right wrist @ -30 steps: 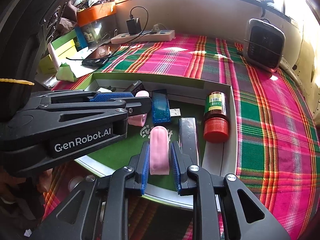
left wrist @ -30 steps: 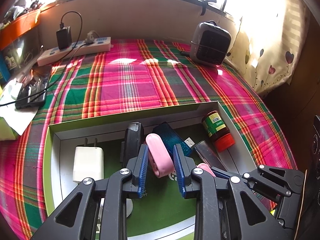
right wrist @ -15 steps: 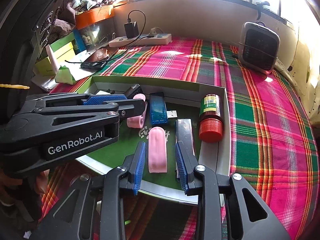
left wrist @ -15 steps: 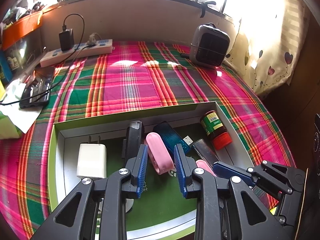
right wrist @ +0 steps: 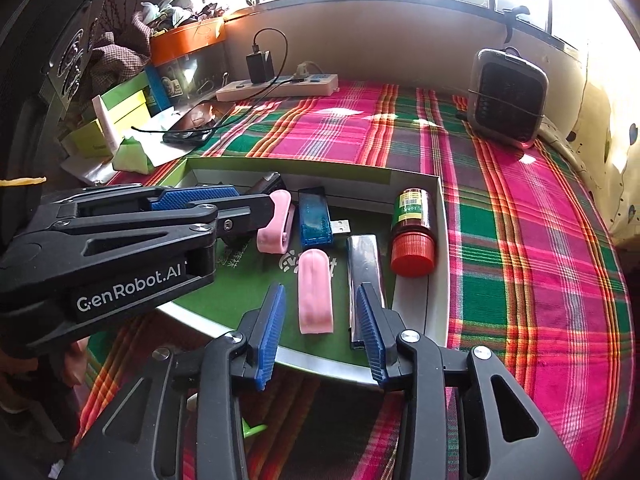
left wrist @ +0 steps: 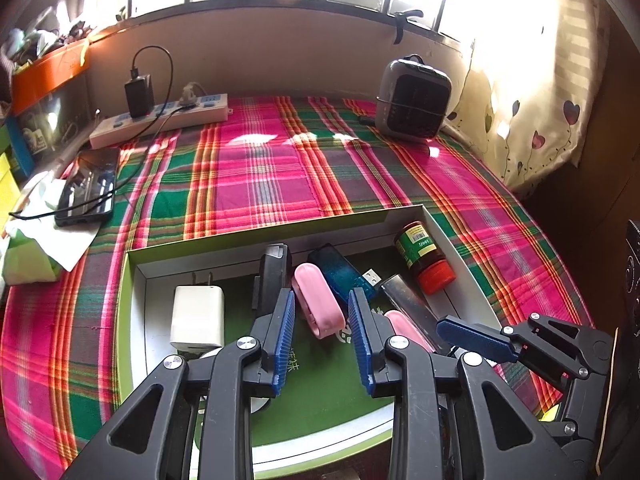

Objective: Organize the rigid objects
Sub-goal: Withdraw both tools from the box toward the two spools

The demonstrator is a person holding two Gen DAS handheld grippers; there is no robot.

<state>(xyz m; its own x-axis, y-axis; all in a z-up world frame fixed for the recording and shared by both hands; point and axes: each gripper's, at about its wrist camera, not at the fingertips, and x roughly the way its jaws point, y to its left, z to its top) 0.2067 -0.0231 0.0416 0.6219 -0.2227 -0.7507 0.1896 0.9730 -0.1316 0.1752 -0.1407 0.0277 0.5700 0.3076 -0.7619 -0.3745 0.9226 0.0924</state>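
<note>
Holding both tongs wide and empty: my right tongs (right wrist: 320,328) straddle the pink case (right wrist: 315,296) lying in the box (right wrist: 436,280); my left tongs (left wrist: 320,336) hover beside it.

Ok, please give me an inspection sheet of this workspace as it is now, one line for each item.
Surface: plaid cloth under a shallow box.
Job's things: in the box, charger, black case, two pink pieces, blue USB stick, silver bar, bottle lying down.
Clutter: phone, heater, cartons.
Grippers: left tool open, empty; right tool open, empty.
Cables: power strip with a black adapter.
Surroundings: window, curtain.
</note>
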